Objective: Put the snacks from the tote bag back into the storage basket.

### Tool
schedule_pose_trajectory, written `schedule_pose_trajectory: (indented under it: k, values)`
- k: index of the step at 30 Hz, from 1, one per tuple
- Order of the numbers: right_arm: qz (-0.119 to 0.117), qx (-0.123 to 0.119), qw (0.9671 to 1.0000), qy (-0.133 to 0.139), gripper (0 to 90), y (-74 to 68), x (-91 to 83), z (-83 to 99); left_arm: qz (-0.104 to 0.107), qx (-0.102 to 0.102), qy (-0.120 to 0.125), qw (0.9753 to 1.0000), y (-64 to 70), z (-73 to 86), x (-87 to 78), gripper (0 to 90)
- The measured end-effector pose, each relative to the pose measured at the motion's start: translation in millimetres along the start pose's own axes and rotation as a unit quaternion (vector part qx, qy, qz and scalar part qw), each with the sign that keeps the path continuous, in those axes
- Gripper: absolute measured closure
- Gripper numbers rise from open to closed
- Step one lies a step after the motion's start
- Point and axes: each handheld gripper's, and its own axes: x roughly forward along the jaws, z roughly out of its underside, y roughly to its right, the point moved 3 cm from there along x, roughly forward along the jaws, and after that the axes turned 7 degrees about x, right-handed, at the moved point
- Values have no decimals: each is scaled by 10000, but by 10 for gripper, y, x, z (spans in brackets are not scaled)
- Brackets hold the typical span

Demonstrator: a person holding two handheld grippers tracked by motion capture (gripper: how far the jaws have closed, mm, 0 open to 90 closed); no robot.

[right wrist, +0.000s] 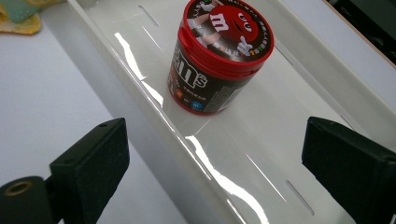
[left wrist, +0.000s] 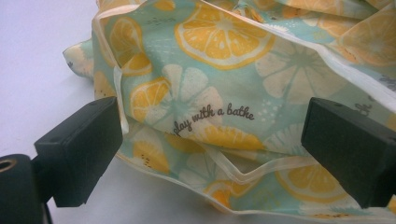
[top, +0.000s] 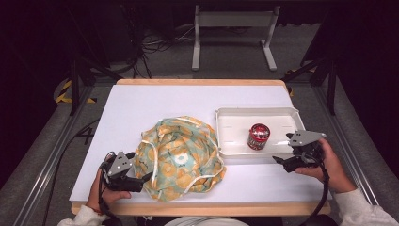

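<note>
With the right gripper (top: 282, 161) spread wide and empty at the tray's (top: 226, 149) near right corner, I note the candy tub (top: 258, 136) standing upright just ahead inside it, nearer this hand than the left gripper (top: 143, 180), likewise wide, at the bag's (top: 179, 157) near edge.

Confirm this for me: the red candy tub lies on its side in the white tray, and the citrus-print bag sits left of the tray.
One thing is off: the red candy tub stands upright in the white tray, lid on top, as the right gripper view shows. The citrus-print bag does sit left of the tray.
</note>
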Motion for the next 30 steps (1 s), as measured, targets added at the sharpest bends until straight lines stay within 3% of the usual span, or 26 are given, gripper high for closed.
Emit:
schedule_pose_trajectory:
  k: [7, 12, 18, 25, 30]
  values:
    - [-7, 106, 9999, 17, 72, 3, -5, 97, 5, -19, -6, 10000, 3, -2, 2, 60]
    - [81, 234, 9993, 286, 76, 16, -52, 186, 4, -5, 18, 10000, -4, -8, 9, 60]
    - [229, 220, 9989, 344, 81, -8, -53, 291, 20, 14, 88, 10000, -15, -39, 24, 60]
    - [262, 409, 9974, 531, 84, -21, -87, 448, 40, 18, 85, 10000, -28, -63, 51, 59]
    - [290, 374, 9971, 596, 86, -60, -98, 555, 9, 22, 85, 10000, -35, -58, 48, 59]
